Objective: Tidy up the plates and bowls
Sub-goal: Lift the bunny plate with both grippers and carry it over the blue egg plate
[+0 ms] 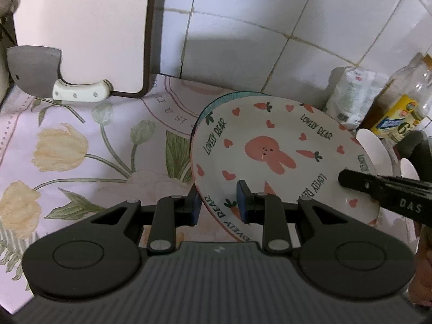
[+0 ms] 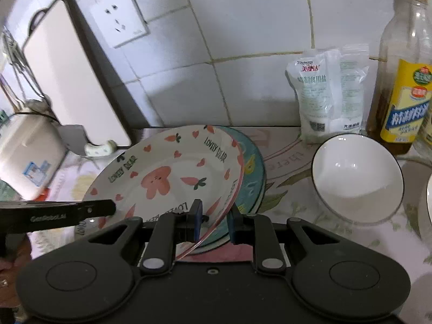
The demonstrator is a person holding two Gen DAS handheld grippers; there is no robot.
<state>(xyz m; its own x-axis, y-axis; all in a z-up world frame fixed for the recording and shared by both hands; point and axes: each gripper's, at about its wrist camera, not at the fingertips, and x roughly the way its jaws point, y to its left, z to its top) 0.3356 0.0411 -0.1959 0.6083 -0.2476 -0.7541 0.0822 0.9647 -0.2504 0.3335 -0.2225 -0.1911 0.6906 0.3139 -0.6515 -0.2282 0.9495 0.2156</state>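
A white plate with a pink rabbit [image 1: 270,151] [image 2: 167,178] lies on top of a teal plate [image 2: 253,178], whose rim [image 1: 216,102] peeks out behind it. My left gripper [image 1: 219,205] is shut on the stack's near left rim. My right gripper [image 2: 215,222] is shut on the opposite rim, pinching both plates. Each gripper shows in the other's view, the right gripper [image 1: 378,189] reaching in from the right and the left gripper [image 2: 81,210] from the left. The stack looks tilted above the floral cloth. A white bowl [image 2: 356,178] [image 1: 371,145] stands to the right.
A cutting board [image 1: 81,27] leans on the tiled wall with a cleaver [image 1: 35,73] in front of it. A salt bag [image 2: 324,94] and an oil bottle [image 2: 405,81] stand at the back right. A second bowl's rim [image 2: 428,202] shows at the far right. A white container [image 2: 27,151] stands at the left.
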